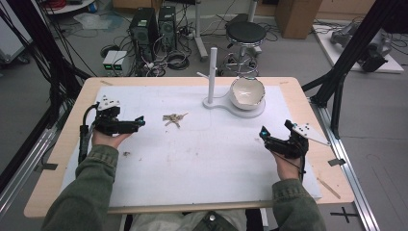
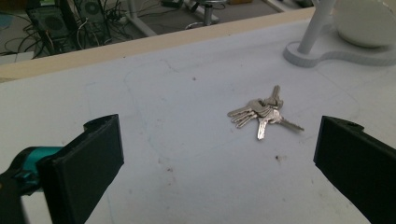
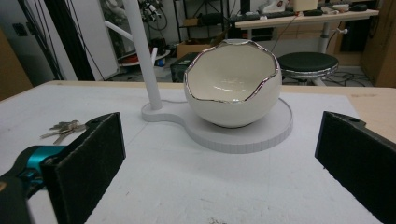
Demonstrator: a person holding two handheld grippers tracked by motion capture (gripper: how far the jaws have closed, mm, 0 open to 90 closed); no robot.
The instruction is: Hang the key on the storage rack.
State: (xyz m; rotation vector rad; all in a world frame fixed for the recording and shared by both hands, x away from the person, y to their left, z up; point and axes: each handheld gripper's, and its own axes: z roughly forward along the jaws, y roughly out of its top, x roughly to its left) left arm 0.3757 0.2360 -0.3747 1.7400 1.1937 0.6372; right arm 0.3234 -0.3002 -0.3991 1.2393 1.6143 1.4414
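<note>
A bunch of silver keys (image 1: 173,118) lies on the white mat, left of centre; it also appears as the keys (image 2: 262,114) and the keys (image 3: 63,128). A white egg-shaped bowl (image 1: 247,93) with a silver jagged rim stands on a white stand base (image 1: 255,112) beside an upright white post (image 1: 212,72). My left gripper (image 1: 141,121) is open, a short way left of the keys, pointing at them. My right gripper (image 1: 263,132) is open at the right, below the bowl (image 3: 232,86), nothing between its jaws.
The white mat (image 1: 192,154) covers a wooden table (image 1: 53,168). Small specks of debris (image 1: 126,154) lie on the mat near the left sleeve. Beyond the table's far edge stand computer towers (image 1: 154,29), cables and a black stool (image 1: 246,33).
</note>
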